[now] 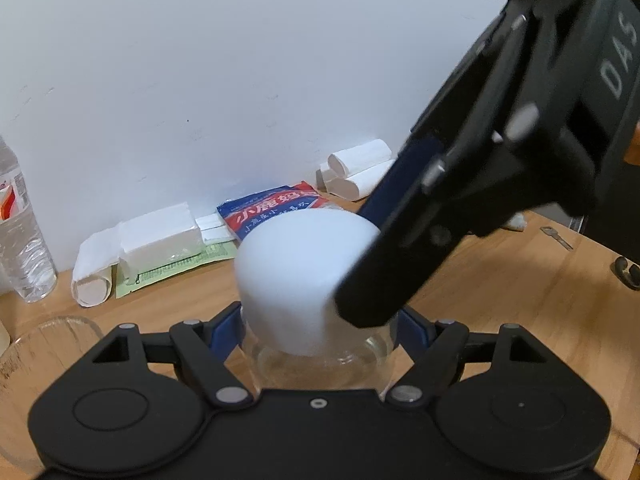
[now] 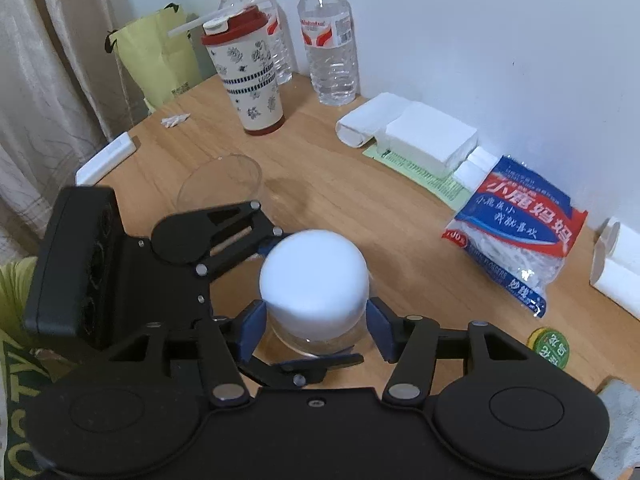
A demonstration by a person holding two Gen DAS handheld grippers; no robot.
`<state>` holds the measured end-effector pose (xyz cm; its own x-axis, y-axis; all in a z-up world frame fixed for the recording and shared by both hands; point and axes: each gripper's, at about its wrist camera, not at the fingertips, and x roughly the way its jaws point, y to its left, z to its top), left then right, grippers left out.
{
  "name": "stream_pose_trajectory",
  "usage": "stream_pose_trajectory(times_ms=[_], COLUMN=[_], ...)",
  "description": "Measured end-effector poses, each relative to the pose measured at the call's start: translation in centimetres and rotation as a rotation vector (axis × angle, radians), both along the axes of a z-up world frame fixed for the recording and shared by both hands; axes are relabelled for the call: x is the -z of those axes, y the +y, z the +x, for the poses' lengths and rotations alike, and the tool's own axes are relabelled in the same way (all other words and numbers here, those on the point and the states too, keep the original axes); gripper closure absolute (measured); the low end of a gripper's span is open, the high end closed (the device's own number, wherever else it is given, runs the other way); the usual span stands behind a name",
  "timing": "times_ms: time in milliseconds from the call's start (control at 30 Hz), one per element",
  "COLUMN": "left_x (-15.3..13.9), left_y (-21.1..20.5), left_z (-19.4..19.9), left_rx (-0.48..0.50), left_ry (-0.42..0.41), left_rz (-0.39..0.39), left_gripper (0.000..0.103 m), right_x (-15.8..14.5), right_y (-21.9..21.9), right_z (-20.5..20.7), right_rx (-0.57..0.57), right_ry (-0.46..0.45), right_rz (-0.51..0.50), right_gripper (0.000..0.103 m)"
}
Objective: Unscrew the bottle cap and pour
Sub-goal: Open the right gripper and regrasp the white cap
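Bottle: a short clear glass bottle [image 2: 316,340] with a big rounded white cap [image 2: 314,276] stands upright on the light wooden table [image 2: 360,208], near the front edge and roughly at its middle.

The left gripper [image 1: 320,330], black with blue pads, is closed on the bottle's glass body just under the cap, one pad pressing on each side. In the right wrist view its black body reaches in from the left, with a sleeve [image 2: 14,280] of yellow-green cloth behind it.

The right gripper [image 2: 316,322] sits over the cap from above. Its blue pads [image 2: 252,330] stand on either side of the cap's lower edge with a narrow gap visible, so the jaws are partly open and hold nothing.

Just left of the bottle and a little farther back stands an empty clear drinking glass [image 2: 220,184].

Farther back on the left is a cream tumbler with a dark floral print and red lid [image 2: 252,76]. Clear plastic water bottles with red and white labels [image 2: 330,40] stand behind it against the white wall [image 2: 480,40]. A yellow-green paper bag [image 2: 160,60] leans in the far left corner.

Along the wall to the right lie folded white papers [image 2: 424,136] on a green sheet. Next comes a blue, red and white plastic packet [image 2: 516,240]. A small round green tin [image 2: 550,346] rests near the right front.
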<state>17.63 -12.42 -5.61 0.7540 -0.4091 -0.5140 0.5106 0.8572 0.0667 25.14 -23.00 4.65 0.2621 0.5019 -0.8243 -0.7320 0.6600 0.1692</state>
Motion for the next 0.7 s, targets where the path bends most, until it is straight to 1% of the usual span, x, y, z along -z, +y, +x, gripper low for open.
stream_pose_trajectory(times_ms=[100, 300, 367, 433, 500, 533, 567, 600, 633, 700], left_x=[0.3, 0.9, 1.0, 1.0, 0.9, 0.9, 0.8, 0.8, 0.8, 0.9], left_y=[0.1, 0.2, 0.2, 0.4, 0.5, 0.6, 0.6, 0.6, 0.6, 0.8], left_z=[-0.1, -0.1, -0.3, -0.4, -0.5, -0.6, -0.7, -0.9, -0.8, -0.8], left_rx=[-0.006, -0.024, -0.022, -0.019, -0.016, -0.015, -0.014, -0.012, -0.009, 0.000], left_ry=[-0.002, -0.012, -0.020, -0.019, -0.016, -0.015, -0.014, -0.012, -0.010, -0.006], left_rz=[-0.011, -0.040, -0.041, -0.052, -0.060, -0.060, -0.059, -0.059, -0.059, -0.059], left_gripper=[0.023, 0.023, 0.023, 0.024, 0.024, 0.024, 0.024, 0.024, 0.024, 0.024], right_x=[-0.4, -0.6, -0.5, -0.6, -0.9, -1.1, -1.3, -1.5, -1.7, -1.8], right_y=[0.7, 1.4, 1.4, 1.2, 0.9, 0.9, 1.0, 1.4, 1.8, 2.5], right_z=[-0.3, -0.5, -0.6, -0.7, -0.8, -1.0, -1.4, -1.9, -2.3, -2.8], right_rx=[0.014, 0.104, 0.141, 0.196, 0.219, 0.227, 0.231, 0.225, 0.221, 0.215], right_ry=[-0.031, -0.073, -0.098, -0.116, -0.096, -0.105, -0.135, -0.166, -0.192, -0.196], right_rz=[-0.022, -0.020, -0.022, 0.001, 0.031, 0.044, 0.052, 0.028, 0.004, -0.038], right_gripper=[0.033, 0.031, 0.024, 0.023, 0.023, 0.022, 0.014, 0.010, 0.009, 0.009])
